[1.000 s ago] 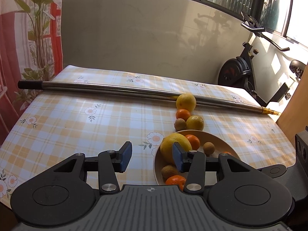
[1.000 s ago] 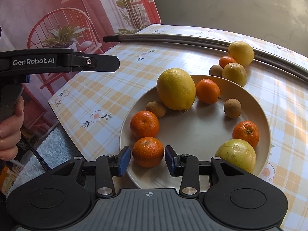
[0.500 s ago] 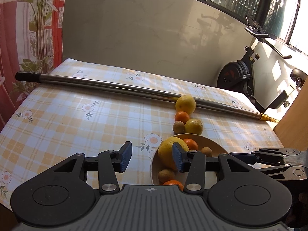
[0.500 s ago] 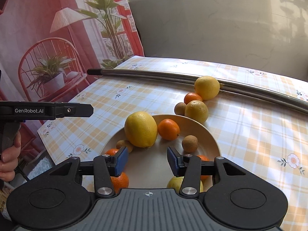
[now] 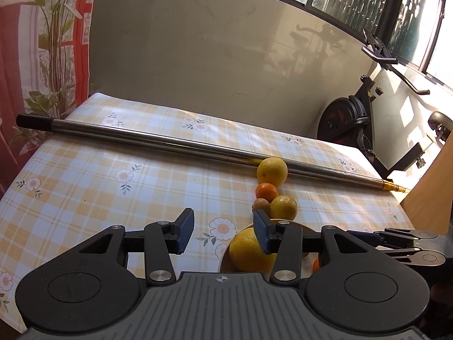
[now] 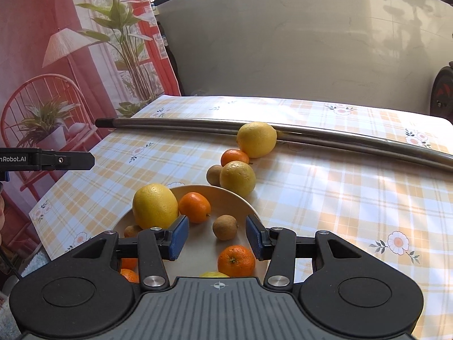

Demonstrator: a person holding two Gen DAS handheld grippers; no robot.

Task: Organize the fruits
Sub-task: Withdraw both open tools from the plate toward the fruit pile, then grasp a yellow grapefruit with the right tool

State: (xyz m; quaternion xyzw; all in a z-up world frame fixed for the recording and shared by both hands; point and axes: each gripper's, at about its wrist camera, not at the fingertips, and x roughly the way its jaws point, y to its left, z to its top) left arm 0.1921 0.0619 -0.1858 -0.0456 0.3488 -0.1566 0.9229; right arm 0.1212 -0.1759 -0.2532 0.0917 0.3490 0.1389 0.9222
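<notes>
Left tool (image 5: 223,233): jaws parted, nothing between the pads; it hangs over the bare checked table (image 5: 113,187) at the lower middle of its own frame, with the plate's left edge just under its right finger.
Right tool (image 6: 217,236): jaws parted and empty, hovering above the plate (image 6: 240,201); no fruit is pressed by either pad.
Plate contents: a large lemon (image 6: 155,206) at the left, a mandarin (image 6: 194,207) touching it, a brown kiwi (image 6: 225,227) in the gap ahead of the right tool, another mandarin (image 6: 236,260) below it; more fruit is partly hidden under the tool body.
Loose fruit: four pieces lie on the table beyond the plate's far rim, running toward the upper middle of the frame: a small kiwi (image 6: 214,175) touching a yellow citrus (image 6: 237,178), then a mandarin (image 6: 235,157), then a bigger yellow citrus (image 6: 256,139) resting against the metal pole (image 6: 339,138).
Key relation: the loose row lies straight ahead of and above the right tool in its frame, its line pointing away from the plate toward the pole.
Nearer hand: judged the right; the left tool sits off to the row's left side.
Likely step: reaching for the next loose piece, probably the nearest yellow citrus or the small kiwi.
</notes>
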